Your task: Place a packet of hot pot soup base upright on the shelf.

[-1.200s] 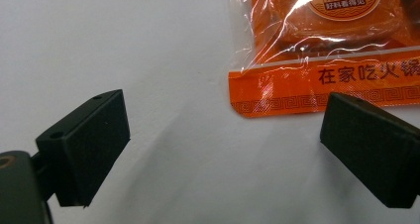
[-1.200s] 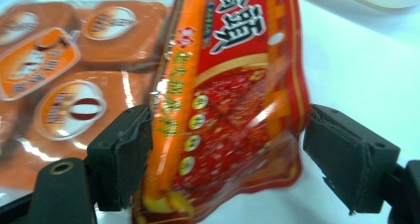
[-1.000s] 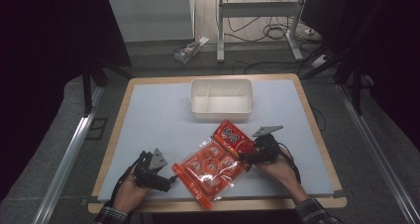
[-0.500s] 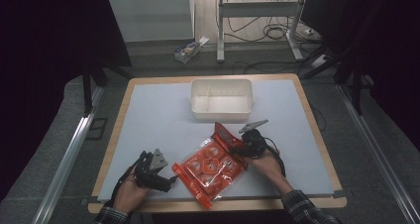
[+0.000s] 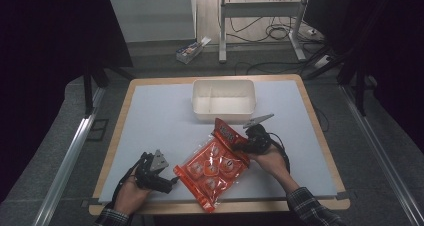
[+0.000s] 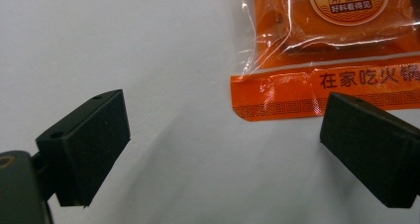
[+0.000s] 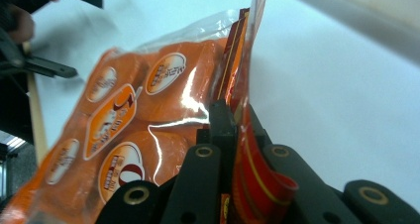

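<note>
In the high view, an orange snack packet (image 5: pixel 212 168) is seen lying slantwise on the white bench (image 5: pixel 150 116), near its front edge and between the two hands. Its far corner is raised off the surface and is pinched by the right tongs (image 5: pixel 243 145), whose jaws have just been closing on it; the right hand (image 5: pixel 267 158) is placed just behind them. The left tongs (image 5: pixel 167 178) are seen resting low on the bench just beside the packet's near left edge, held by the left hand (image 5: pixel 131 192). A white rectangular tub (image 5: pixel 223 100) is seen standing farther back on the bench, well apart from the packet. In the left gripper view, the left tongs (image 6: pixel 225 140) are shown wide, with bare bench surface between the jaws; the sealed orange border of the packet (image 6: pixel 327 45) is seen lying ahead and toward the right jaw, and no contact with it is observed. In the right gripper view, the right tongs (image 7: pixel 236 116) are shown narrow and clamped on the packet's edge strip, which is held upright between the jaws, while the body of the packet (image 7: pixel 138 120), with round labelled portions visible through the film, is seen hanging away to the left above the bench.
</note>
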Available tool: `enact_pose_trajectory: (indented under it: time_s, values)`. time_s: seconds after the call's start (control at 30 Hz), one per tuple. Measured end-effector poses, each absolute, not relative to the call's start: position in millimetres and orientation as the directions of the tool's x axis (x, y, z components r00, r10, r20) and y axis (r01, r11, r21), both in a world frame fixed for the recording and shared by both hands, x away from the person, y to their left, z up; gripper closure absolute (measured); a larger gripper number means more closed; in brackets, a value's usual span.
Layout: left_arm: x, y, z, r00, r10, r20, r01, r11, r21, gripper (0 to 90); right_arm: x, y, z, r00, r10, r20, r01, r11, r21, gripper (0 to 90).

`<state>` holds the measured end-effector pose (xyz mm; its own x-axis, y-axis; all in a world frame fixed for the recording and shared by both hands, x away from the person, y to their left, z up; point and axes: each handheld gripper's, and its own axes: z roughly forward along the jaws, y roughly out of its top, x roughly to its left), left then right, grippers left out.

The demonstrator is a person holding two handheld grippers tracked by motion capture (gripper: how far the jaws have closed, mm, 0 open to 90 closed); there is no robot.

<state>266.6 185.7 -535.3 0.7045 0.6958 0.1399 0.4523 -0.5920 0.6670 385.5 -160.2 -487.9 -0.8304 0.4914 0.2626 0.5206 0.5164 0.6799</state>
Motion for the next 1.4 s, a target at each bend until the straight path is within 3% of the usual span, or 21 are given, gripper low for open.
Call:
enact_pose_trajectory:
  time_s: [0.93, 1.4]
  values:
    - [267, 188, -533, 0.704, 0.703, 0.100, 0.460, -0.559, 0.690, 3.8, 376, -148, -367, -0.912, 0.392, 0.122, 0.327, 0.516, 0.791, 88.6]
    - [267, 187, -533, 0.707, 0.700, 0.104, 0.457, -0.564, 0.688, 3.8, 395, -158, -330, -0.888, 0.450, 0.089, 0.326, 0.482, 0.813, 88.6]
